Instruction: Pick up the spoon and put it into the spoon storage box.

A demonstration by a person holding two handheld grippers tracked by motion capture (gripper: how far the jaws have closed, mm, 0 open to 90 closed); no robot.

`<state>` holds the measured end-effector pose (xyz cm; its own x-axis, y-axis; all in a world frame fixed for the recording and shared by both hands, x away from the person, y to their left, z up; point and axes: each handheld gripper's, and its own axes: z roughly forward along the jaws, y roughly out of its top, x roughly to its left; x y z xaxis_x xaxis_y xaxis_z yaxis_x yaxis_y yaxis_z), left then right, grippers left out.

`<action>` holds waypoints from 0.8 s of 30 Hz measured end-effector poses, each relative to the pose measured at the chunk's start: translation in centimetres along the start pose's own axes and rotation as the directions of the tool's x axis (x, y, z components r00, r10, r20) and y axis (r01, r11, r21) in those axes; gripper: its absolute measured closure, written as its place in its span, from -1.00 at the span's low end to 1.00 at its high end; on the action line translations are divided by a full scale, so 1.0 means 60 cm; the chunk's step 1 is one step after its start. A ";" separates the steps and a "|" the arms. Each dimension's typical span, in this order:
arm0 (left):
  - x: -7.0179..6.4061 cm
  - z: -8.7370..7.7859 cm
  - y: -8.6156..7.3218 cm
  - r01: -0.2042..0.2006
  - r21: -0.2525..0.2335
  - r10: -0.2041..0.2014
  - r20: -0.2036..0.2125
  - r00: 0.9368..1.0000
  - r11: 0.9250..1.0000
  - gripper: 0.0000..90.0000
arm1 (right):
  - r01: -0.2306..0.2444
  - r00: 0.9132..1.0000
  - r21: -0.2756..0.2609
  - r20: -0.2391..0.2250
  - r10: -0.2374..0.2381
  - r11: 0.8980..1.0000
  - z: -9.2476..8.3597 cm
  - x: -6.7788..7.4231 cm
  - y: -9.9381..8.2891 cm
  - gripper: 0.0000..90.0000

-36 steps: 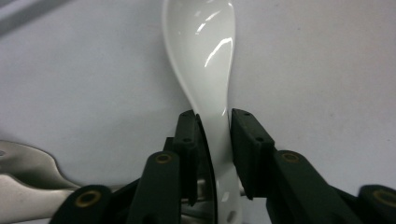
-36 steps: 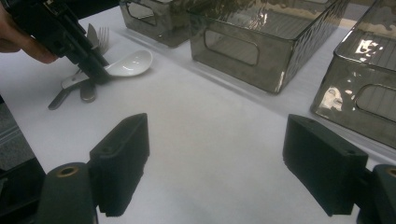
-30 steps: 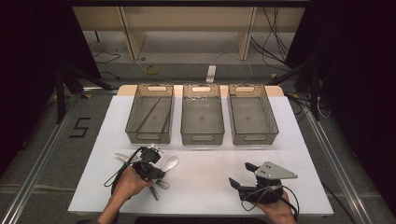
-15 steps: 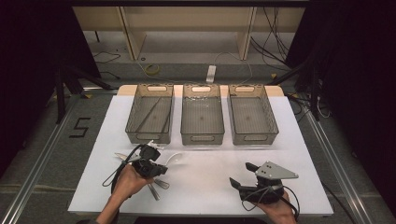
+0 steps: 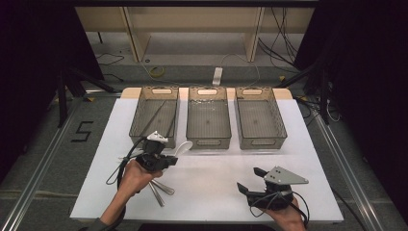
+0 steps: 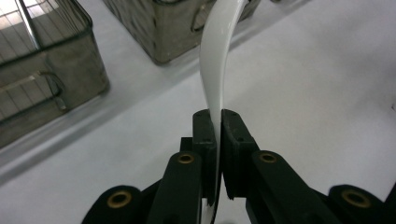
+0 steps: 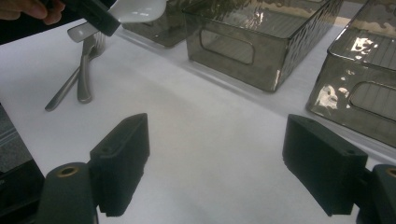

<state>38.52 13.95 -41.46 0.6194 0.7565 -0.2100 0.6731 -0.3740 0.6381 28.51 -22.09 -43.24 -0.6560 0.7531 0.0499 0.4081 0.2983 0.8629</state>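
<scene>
— What's got the white spoon [image 6: 215,65]?

— The left gripper [image 6: 216,140]. Its jaws are pinching the handle edge-on, and the bowl end sticks out past them toward the bins. From above, the spoon [image 5: 180,148] is off the table, just in front of the gap between the left bin [image 5: 155,118] and the middle bin [image 5: 208,118].

— Anything under it?

— A few metal forks and such [image 5: 159,189] lie on the white table [image 5: 216,192], close to the left hand [image 5: 132,175]. From the right gripper's view they [image 7: 81,79] lie crossed over one another.

— And the other hand?

— The right gripper [image 5: 250,185] sits low near the front edge, well apart from the spoon. Its jaws are spread wide with bare table between them. The right bin [image 5: 260,118] stands beyond it.

— What's in the bins?

— The left one holds thin dark sticks; I can't tell more.
</scene>
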 end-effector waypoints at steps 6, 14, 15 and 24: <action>0.007 0.002 0.033 -0.004 -0.031 0.004 -0.004 1.000 1.000 0.89 | 0.003 1.000 0.002 0.001 -0.003 1.000 0.001 0.001 0.000 -0.47; 0.015 0.003 0.068 0.004 -0.067 -0.005 -0.013 1.000 0.998 0.89 | 0.001 1.000 0.001 0.001 -0.001 1.000 0.001 0.000 0.000 -0.47; 0.016 0.003 0.071 0.003 -0.069 -0.004 -0.015 1.000 0.998 0.89 | 0.001 1.000 0.000 0.001 -0.001 1.000 0.001 0.000 0.000 -0.47; 0.020 0.007 0.101 0.008 -0.090 -0.009 -0.009 1.000 0.996 0.89 | -0.002 1.000 0.000 0.000 0.002 1.000 0.001 0.000 0.000 -0.47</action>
<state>43.48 12.35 -38.17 0.6100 0.7643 -0.2092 0.6387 -0.3179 0.7007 28.55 -22.07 -43.26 -0.6551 0.7537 0.0521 0.4097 0.2965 0.8627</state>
